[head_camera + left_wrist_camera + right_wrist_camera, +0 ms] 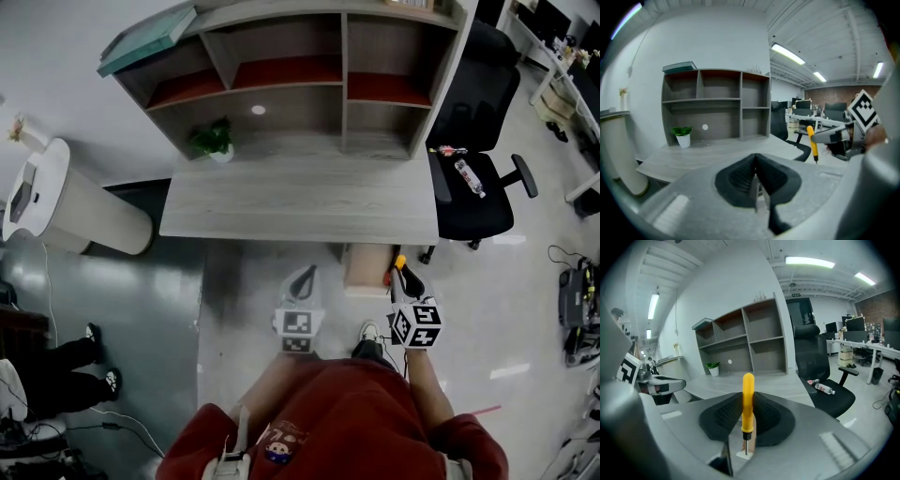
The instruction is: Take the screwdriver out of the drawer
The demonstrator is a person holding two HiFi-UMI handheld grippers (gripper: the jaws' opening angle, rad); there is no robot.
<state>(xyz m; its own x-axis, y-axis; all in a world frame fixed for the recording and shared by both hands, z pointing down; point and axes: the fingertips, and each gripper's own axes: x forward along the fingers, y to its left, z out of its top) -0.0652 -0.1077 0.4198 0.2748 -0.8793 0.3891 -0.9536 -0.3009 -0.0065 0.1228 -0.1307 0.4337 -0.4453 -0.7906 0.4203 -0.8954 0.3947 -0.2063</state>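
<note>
Both closed: right tongs (749,422) on screwdriver (748,397), left tongs (756,180) empty.

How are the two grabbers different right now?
The right gripper clamps a yellow screwdriver with its handle standing up; the left gripper holds nothing. The left gripper's jaws are pressed together, while the right gripper's jaws sit slightly apart with the screwdriver between them. Both are grey and face the desk.

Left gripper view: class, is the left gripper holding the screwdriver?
No, the left gripper is shut on nothing; the yellow screwdriver stands in the right gripper.
</note>
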